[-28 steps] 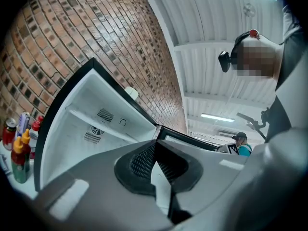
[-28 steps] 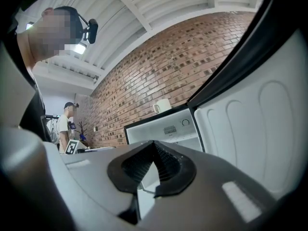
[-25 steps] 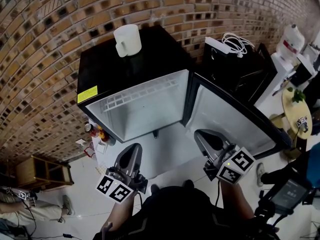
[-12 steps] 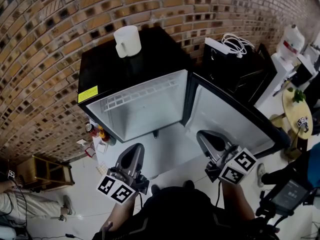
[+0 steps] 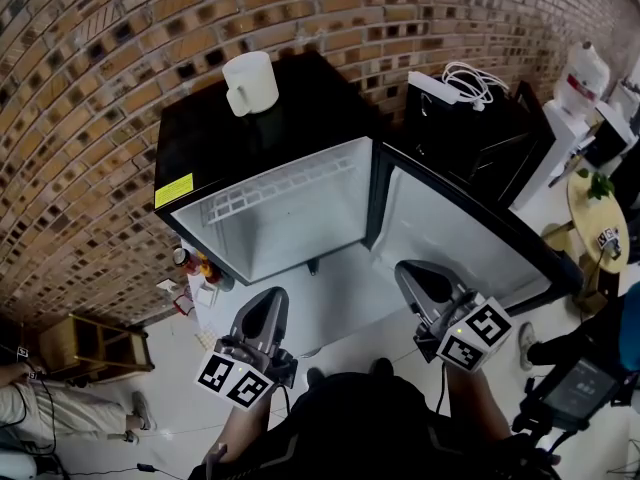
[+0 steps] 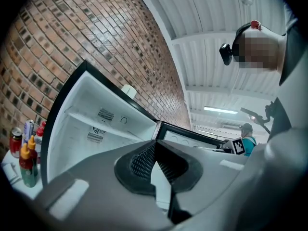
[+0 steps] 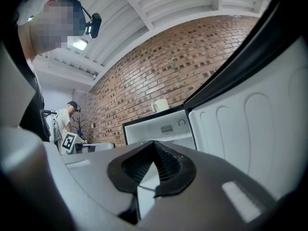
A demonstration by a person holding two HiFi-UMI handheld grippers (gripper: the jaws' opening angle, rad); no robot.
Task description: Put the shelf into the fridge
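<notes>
The wire shelf (image 5: 283, 185) is already inside the mini fridge (image 5: 200, 138), lying flat high in the white cabinet with its long axis across the opening from side wall to side wall, so I judge the placing done or close to it; I can't tell whether it sits fully on its supports. From my tongs it lies ahead and above, well apart from both. The left gripper (image 5: 266, 303) hangs low in front of the cabinet mouth and is the nearer one, almost in line with the shelf's middle. The right gripper (image 5: 415, 276) sits off to the side, facing the swung-out fridge door (image 5: 450, 238). Any further nudge would be a straight push from the left side. Both tongs are closed with the ribbed pads meeting and nothing between them, plain at the left gripper (image 6: 154, 150) and the right gripper (image 7: 154, 153) in their own views. The head view alone shows the shelf's grid from above, with the white mug (image 5: 250, 83) standing on the black top. The left gripper view gives the shelf (image 6: 96, 125) edge-on as a pale ledge with vents on the back wall, plus sauce bottles (image 6: 26, 148) just beside the fridge on the floor. The right gripper view mostly shows the door's moulded liner (image 7: 250, 129) and a sliver of the cabinet (image 7: 159, 129), where I can't make out the wires
</notes>
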